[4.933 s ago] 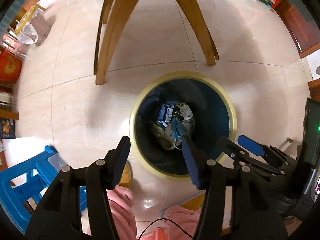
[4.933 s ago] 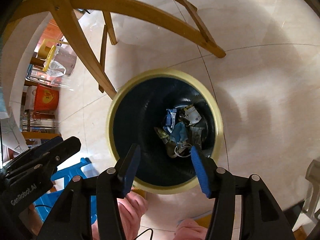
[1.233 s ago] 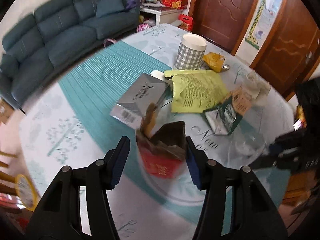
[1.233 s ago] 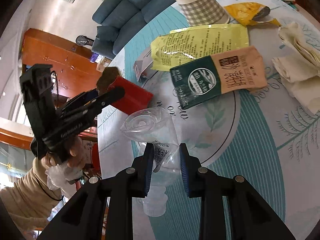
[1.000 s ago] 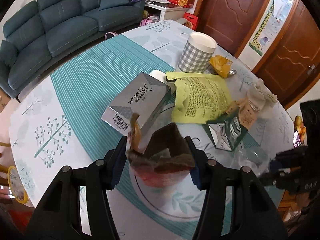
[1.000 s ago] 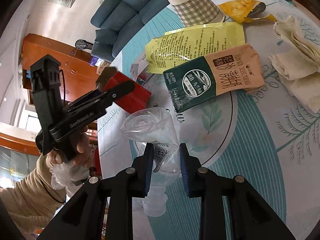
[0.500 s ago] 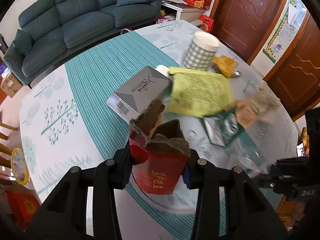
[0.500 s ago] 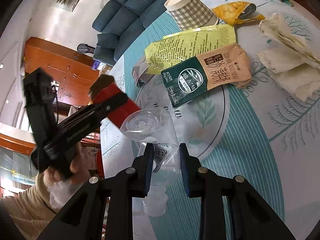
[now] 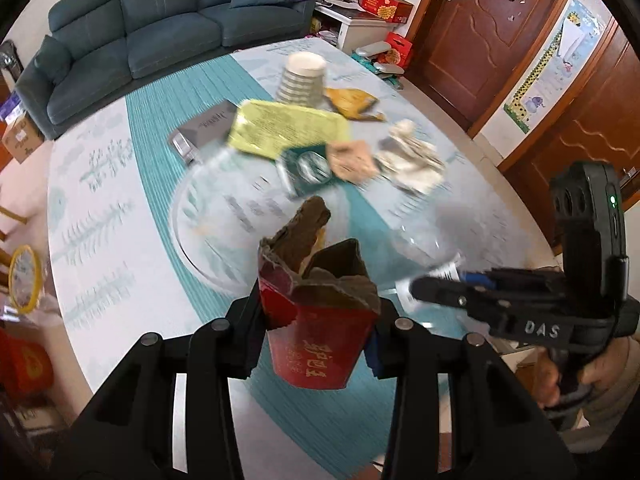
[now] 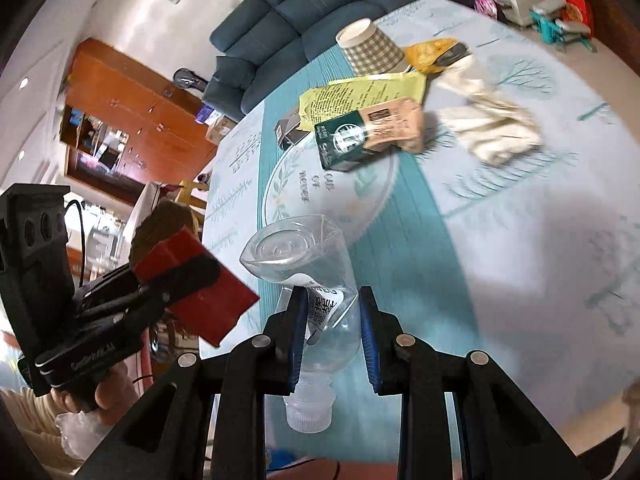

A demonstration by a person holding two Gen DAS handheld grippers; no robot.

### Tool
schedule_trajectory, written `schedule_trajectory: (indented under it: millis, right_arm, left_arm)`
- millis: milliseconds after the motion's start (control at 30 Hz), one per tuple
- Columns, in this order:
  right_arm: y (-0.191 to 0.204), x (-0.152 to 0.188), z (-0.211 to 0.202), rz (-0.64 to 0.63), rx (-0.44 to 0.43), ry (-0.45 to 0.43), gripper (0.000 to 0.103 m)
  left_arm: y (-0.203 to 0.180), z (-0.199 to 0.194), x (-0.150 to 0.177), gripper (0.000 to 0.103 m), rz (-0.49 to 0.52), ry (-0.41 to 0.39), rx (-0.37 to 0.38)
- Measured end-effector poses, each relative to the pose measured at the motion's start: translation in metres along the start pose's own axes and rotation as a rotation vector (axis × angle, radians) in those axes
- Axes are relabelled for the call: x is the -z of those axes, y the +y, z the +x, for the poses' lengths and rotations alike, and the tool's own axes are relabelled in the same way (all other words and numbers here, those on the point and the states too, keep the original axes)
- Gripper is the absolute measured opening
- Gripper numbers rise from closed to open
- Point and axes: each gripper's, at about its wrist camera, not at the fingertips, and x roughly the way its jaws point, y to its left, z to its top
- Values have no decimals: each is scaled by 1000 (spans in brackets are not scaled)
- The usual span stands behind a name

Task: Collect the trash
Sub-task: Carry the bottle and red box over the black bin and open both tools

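My left gripper (image 9: 316,320) is shut on a torn red carton (image 9: 316,336), held above the near side of the round table; it also shows in the right wrist view (image 10: 192,292). My right gripper (image 10: 330,332) is shut on a clear plastic bottle (image 10: 316,292), bottom end pointing away; the gripper shows at the right of the left wrist view (image 9: 444,284). On the table lie a checked paper cup (image 9: 300,78), a yellow-green packet (image 9: 288,128), a grey box (image 9: 202,132), a green and tan pouch (image 10: 368,132), an orange wrapper (image 9: 352,102) and crumpled tissue (image 10: 488,128).
The table (image 9: 120,208) has a teal striped runner. The yellow rim of the bin (image 9: 24,280) shows on the floor at the left. A dark blue sofa (image 9: 160,20) stands behind the table and brown doors (image 9: 488,32) at the right.
Both grippers left the bin and came to the table. The left gripper closed on the red carton and lifted it back; the right gripper keeps the bottle and has risen a little.
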Motion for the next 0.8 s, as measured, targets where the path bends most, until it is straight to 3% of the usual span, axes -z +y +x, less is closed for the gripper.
schedule_trajectory:
  millis: [200,367,600,800]
  right_arm:
    - [-40,59,-74,-51,-25,-17,25]
    - [-90,121,-114,-69,-44,37,25]
    - [-149,189,-118,-73,-57,156,25]
    - [-181,222,-99,-46,-42,213,25]
  left_arm:
    - [-77,-29,57,36,-86,-14,-10]
    - [-140,-32,107,36,-150,12,-33]
    - [-218,-19,171,36,-196,81,-97]
    - [-243,7,209,36,-209,146,-141]
